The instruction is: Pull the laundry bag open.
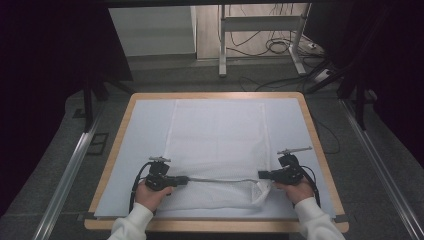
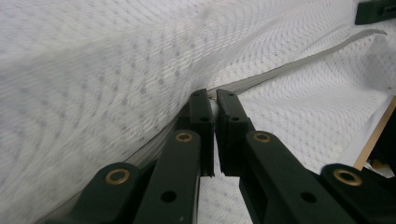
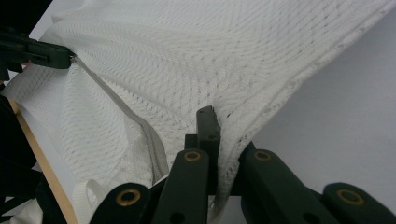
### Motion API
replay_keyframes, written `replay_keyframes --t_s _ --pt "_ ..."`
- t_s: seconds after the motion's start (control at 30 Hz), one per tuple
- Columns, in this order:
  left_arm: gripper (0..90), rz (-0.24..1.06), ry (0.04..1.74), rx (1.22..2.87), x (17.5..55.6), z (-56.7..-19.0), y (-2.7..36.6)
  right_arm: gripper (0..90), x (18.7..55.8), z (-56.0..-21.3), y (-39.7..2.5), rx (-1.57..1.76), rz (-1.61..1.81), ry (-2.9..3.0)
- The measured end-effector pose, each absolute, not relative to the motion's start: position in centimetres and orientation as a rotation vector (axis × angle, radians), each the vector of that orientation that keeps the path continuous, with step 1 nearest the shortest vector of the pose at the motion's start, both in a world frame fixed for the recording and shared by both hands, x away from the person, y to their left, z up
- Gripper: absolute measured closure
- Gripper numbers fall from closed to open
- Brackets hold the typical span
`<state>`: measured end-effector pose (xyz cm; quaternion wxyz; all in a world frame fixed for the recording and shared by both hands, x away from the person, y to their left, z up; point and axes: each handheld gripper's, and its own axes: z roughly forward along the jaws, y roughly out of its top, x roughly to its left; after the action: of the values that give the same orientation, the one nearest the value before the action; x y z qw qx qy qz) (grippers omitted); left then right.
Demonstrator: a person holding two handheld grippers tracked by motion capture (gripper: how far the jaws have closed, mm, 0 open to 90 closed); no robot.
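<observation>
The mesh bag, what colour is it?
White, with a pattern of tiny holes. The mesh bag shows best in the left gripper view.

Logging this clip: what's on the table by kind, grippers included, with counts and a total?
Mesh bag: 1, white
White mat: 1
Grippers: 2, left gripper and right gripper, each shut on the mesh bag
Total: 4
</observation>
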<state>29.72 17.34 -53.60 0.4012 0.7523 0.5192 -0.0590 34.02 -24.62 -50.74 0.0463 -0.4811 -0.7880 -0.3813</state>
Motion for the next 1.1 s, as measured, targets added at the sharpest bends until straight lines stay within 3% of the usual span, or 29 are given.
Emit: replay_keyframes --t_s 1.1 --pt "86.9 -0.113 1.360 1.870 29.2 -53.4 20.3 88.4 34.1 -50.9 -24.7 -1.471 -1.157 -2.414"
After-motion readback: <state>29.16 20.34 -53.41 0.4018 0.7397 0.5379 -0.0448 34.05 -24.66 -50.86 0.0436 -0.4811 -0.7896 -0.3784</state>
